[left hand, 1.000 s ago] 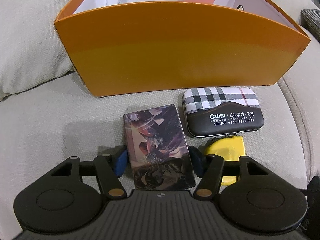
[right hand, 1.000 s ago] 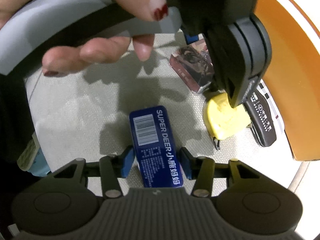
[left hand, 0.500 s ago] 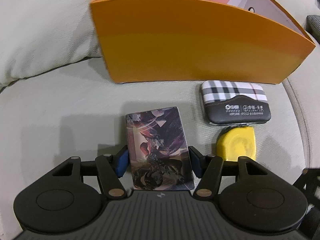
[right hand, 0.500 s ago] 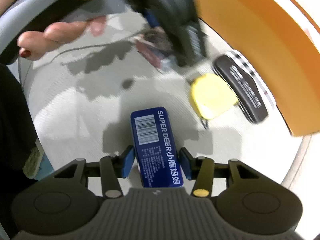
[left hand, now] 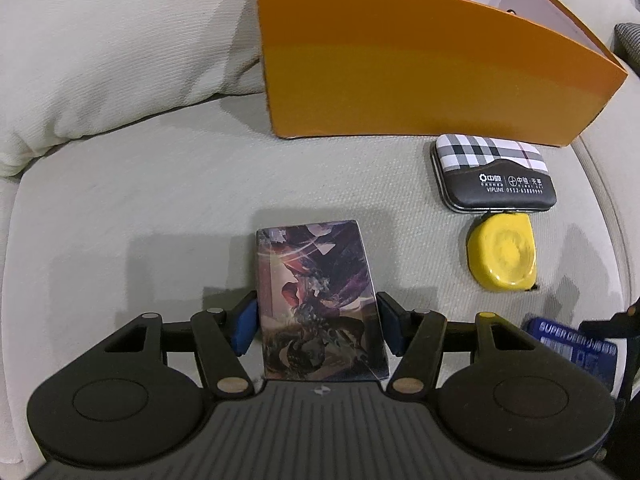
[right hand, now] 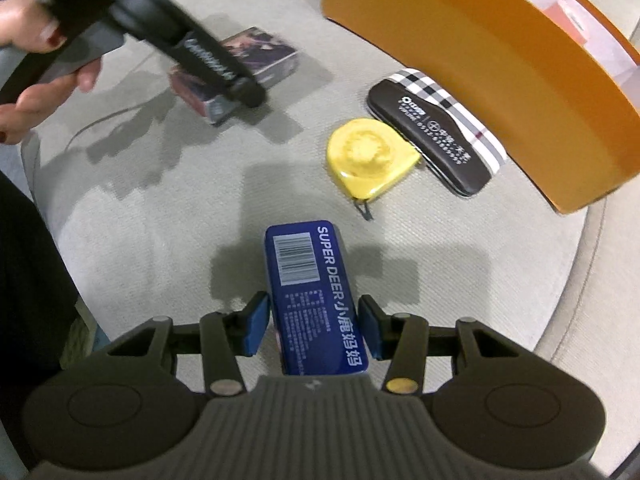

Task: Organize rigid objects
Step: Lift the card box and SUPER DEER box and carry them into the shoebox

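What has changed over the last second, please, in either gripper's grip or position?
The left gripper, shut on the dark illustrated card box, drew back leftward from the orange cardboard bin. The right gripper stayed around the blue SUPER DEER tin. The yellow tape measure and plaid-topped black case stayed put.

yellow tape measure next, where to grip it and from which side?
Grip the yellow tape measure across its flat faces' narrow edges, coming from above. It lies flat on the cushion, and its far edge sits against the plaid case, so close on the two free sides.

Orange box (left hand: 420,76) ahead — open cushion (left hand: 140,192) leftward
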Motion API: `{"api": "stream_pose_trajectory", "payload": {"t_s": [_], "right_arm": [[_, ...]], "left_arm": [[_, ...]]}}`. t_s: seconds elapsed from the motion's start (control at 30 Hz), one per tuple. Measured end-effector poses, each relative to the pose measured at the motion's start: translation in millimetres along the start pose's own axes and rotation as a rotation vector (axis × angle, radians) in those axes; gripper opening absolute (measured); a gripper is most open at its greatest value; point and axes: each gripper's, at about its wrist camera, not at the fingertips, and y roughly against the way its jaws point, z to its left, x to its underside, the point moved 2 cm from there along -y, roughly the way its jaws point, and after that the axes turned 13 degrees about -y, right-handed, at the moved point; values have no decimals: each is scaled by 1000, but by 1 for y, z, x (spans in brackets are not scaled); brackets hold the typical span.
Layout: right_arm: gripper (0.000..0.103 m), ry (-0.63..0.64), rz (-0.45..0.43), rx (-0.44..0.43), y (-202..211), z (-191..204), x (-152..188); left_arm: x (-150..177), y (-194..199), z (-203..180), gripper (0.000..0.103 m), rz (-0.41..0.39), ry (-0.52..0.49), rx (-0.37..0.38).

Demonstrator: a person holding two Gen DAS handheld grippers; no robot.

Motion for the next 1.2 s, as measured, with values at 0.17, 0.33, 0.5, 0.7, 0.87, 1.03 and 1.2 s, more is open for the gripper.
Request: {"api": "stream_pose_trajectory", "payload": {"t_s": [0.17, 0.33, 0.5, 0.7, 0.87, 1.03, 1.2], "right_arm": [[50, -13, 19, 43, -7, -6, 2], [50, -9, 36, 67, -25, -7, 3], [57, 5, 15, 88, -34, -3, -2], [67, -15, 14, 101, -45, -7, -7], [51, -23, 15, 71, -38, -5, -5], [49, -27, 11, 64, -24, -7, -3], [49, -97, -3, 36, -7, -19, -13]], "left_arm": [[4, -3, 0, 69, -3, 8, -7], [0, -4, -4, 69, -9, 19, 4], [12, -5, -4, 69, 0, 20, 16], [13, -8, -5, 69, 8, 10, 16], [13, -9, -6, 69, 5, 10, 16], [14, -5, -7, 68, 2, 9, 16], [14, 4, -5, 68, -18, 12, 25]]}}
